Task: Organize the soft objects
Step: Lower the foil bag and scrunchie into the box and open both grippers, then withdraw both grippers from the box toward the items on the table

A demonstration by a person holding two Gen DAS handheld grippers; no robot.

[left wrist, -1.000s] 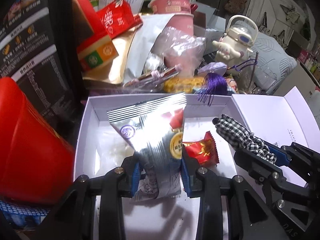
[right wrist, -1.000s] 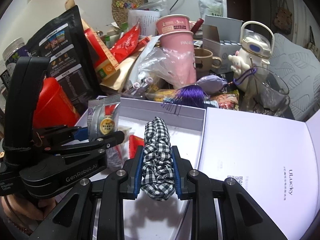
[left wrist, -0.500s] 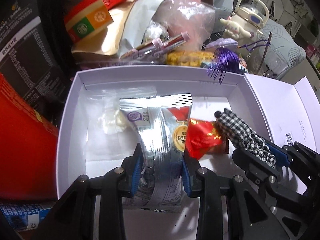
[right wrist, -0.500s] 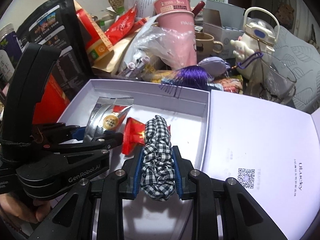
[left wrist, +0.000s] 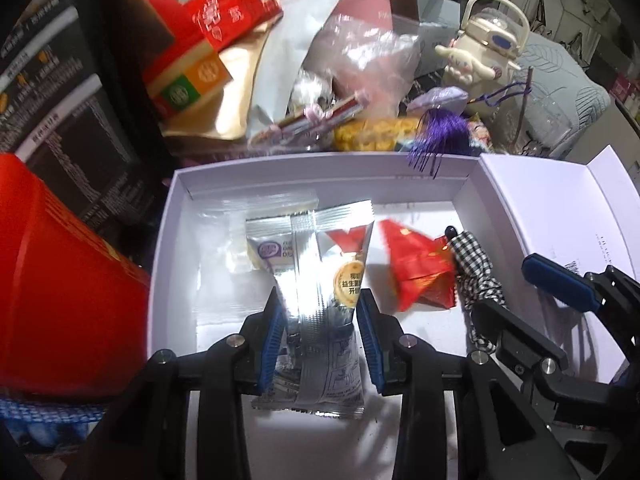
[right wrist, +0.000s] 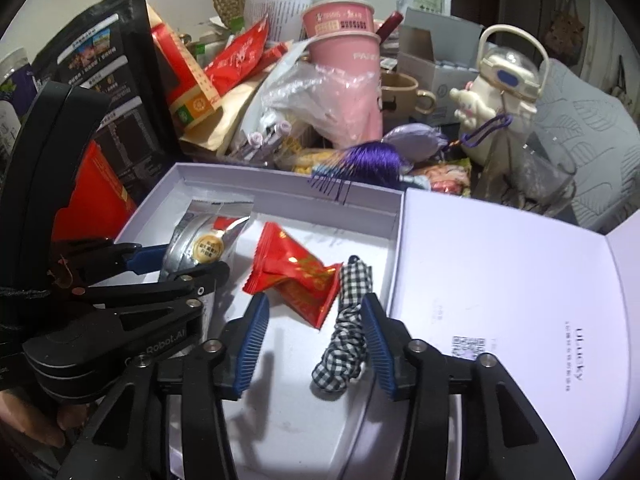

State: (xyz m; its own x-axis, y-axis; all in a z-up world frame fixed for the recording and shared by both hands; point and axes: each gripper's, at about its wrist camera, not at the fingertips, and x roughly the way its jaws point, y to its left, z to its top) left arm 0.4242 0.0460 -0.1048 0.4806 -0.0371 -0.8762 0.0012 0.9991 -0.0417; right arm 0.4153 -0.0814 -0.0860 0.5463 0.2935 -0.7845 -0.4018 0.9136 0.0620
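Note:
My left gripper (left wrist: 320, 328) is shut on a silver snack packet (left wrist: 316, 280) and holds it over the open white box (left wrist: 172, 240). The packet also shows in the right wrist view (right wrist: 204, 240). My right gripper (right wrist: 312, 344) is open inside the box. The black-and-white checked scrunchie (right wrist: 346, 328) lies loose between its fingers, close to the right pad, on the box floor. It also shows in the left wrist view (left wrist: 476, 276). A red candy wrapper (right wrist: 296, 276) lies in the box beside the scrunchie. A clear plastic bag (left wrist: 240, 236) lies at the box's back left.
The box's open lid (right wrist: 500, 300) lies flat to the right. Behind the box is a clutter pile: pink cups (right wrist: 344, 48), a purple tassel (right wrist: 368, 160), a white character kettle (right wrist: 500, 92), red packets (right wrist: 236, 60). A red box (left wrist: 52, 280) and black bag (left wrist: 60, 100) stand left.
My right gripper has opened and let go of the scrunchie, which now lies in the box. The left gripper has kept its hold on the silver packet, lower in the box.

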